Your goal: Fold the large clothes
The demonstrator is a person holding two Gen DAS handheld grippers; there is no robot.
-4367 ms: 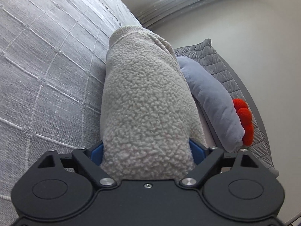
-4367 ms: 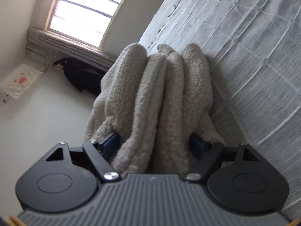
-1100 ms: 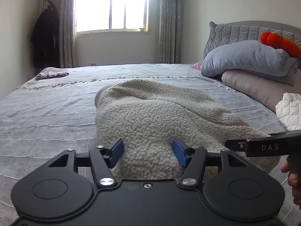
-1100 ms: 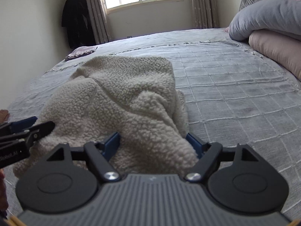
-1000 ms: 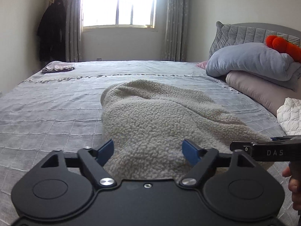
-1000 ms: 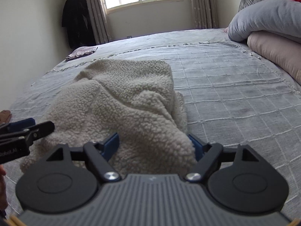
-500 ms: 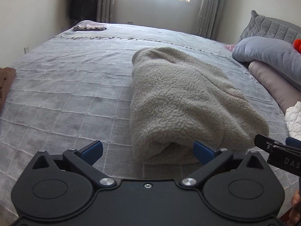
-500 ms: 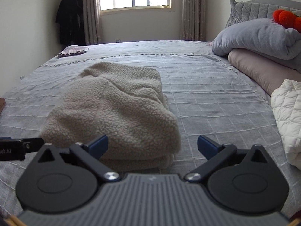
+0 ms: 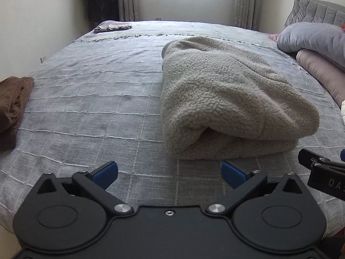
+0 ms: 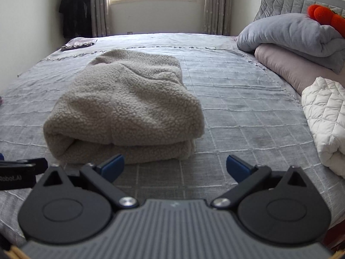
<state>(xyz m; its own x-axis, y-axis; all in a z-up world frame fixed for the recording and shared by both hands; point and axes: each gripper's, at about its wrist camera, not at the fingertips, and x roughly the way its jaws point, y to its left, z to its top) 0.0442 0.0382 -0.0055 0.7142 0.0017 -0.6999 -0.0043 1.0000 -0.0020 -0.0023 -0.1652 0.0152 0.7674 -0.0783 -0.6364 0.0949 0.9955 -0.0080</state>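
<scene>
A cream fleece garment [image 9: 226,99] lies folded in a thick bundle on the grey checked bedspread [image 9: 97,99]. It also shows in the right wrist view [image 10: 129,105]. My left gripper [image 9: 169,171] is open and empty, hanging a little short of the bundle's near left corner. My right gripper [image 10: 174,167] is open and empty, just short of the bundle's near right corner. The right gripper's tip shows at the right edge of the left wrist view [image 9: 319,166], and the left gripper's tip shows at the left edge of the right wrist view [image 10: 23,169].
A brown garment [image 9: 13,103] lies at the bed's left edge. A white quilted garment [image 10: 325,118] lies at the right. Grey and pink pillows [image 10: 297,41] with a red toy [image 10: 323,15] stack by the headboard. A small folded cloth [image 9: 113,26] lies at the far corner.
Both grippers held the fleece up, laid it on the bed, opened and let go. They have pulled back toward me, so the whole folded bundle shows.
</scene>
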